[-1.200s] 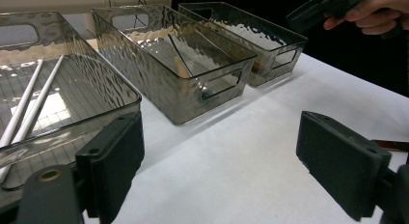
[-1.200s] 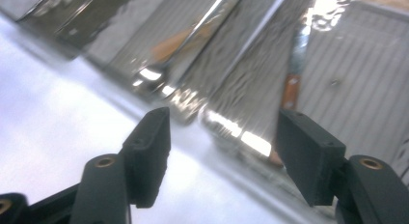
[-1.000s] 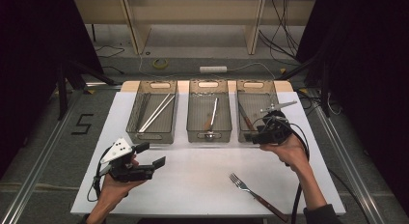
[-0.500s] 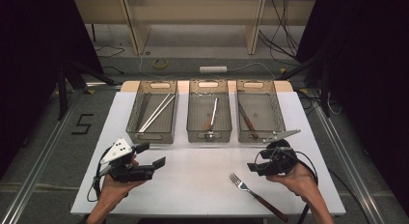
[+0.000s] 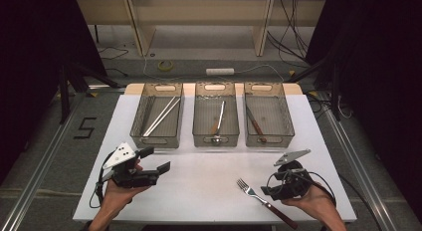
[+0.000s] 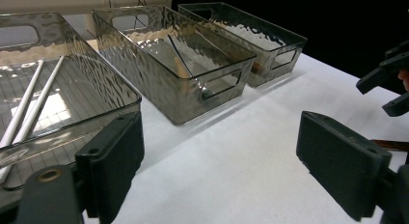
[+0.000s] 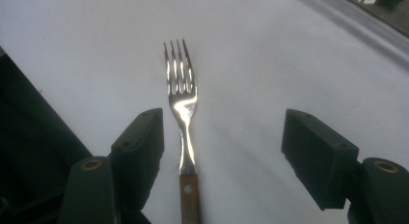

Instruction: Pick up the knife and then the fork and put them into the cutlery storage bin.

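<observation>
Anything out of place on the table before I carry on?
Only the fork: it lies loose on the white table, outside the three bins, while the other utensils sit inside them. The right gripper, jaws open, hangs over its neck. Nothing looks spilled or damaged.

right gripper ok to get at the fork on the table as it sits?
Probably yes. The right gripper is open, with the fork lying flat between its jaws, nearer one jaw, and nothing on the white table beside it.
</observation>
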`<action>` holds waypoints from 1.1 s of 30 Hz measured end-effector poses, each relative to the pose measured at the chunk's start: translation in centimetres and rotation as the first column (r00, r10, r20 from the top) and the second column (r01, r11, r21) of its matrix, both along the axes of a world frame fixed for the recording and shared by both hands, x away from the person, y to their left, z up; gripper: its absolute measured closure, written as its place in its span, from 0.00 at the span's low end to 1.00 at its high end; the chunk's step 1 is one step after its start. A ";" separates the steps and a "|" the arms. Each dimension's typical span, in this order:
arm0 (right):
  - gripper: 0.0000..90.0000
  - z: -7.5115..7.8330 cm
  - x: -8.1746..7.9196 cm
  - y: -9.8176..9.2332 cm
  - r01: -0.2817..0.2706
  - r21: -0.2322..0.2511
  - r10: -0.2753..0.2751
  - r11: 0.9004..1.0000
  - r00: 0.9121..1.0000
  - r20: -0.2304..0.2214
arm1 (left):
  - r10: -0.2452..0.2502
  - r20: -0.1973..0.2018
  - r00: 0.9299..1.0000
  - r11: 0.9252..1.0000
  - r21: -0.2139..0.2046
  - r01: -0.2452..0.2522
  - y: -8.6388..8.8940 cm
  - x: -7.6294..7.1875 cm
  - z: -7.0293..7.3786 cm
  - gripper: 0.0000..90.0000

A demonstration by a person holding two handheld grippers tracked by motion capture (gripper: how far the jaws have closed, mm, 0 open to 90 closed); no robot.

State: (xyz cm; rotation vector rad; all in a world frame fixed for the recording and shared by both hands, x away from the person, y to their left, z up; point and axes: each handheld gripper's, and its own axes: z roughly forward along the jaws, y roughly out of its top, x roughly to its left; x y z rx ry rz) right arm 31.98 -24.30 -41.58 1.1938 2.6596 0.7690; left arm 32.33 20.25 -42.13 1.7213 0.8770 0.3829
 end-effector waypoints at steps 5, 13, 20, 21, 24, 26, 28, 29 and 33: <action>0.37 -0.4 -0.7 0.1 -0.027 -0.042 0.026 0.999 0.999 -0.030 | 0.000 0.000 1.000 1.000 0.000 0.000 -0.1 0.0 0.0 0.18; 0.47 -1.2 -1.8 0.4 -0.077 -0.092 0.069 0.993 0.993 -0.091 | 0.000 -0.001 1.000 1.000 -0.005 0.000 0.0 0.0 0.0 0.18; 0.56 -2.3 -2.2 0.5 -0.107 -0.146 0.088 0.984 0.988 -0.130 | 0.000 -0.001 1.000 1.000 -0.005 0.000 0.0 0.0 0.0 0.18; 0.57 -2.4 -2.2 0.5 -0.107 -0.154 0.087 0.982 0.987 -0.134 | 0.000 -0.001 1.000 1.000 -0.006 0.000 0.0 0.0 0.0 0.18; 0.60 -2.8 -2.4 0.5 -0.118 -0.174 0.094 0.978 0.986 -0.141 | -0.001 0.000 1.000 1.000 -0.001 0.001 0.0 0.0 0.0 0.18; 0.62 -2.9 -2.5 0.6 -0.127 -0.179 0.101 0.976 0.984 -0.144 | -0.001 0.000 1.000 1.000 -0.004 0.001 0.0 0.0 0.0 0.18; 0.65 -3.1 -2.5 0.6 -0.132 -0.184 0.106 0.974 0.984 -0.145 | 0.000 0.000 1.000 1.000 -0.003 0.000 0.0 0.0 0.0 0.18; 0.66 -3.1 -2.5 0.5 -0.132 -0.187 0.105 0.973 0.983 -0.148 | -0.001 0.000 1.000 1.000 -0.002 0.001 0.0 0.0 0.0 0.18; 0.70 -3.4 -2.6 0.5 -0.141 -0.195 0.111 0.971 0.981 -0.158 | -0.001 0.000 1.000 1.000 0.000 0.001 0.0 0.0 0.0 0.18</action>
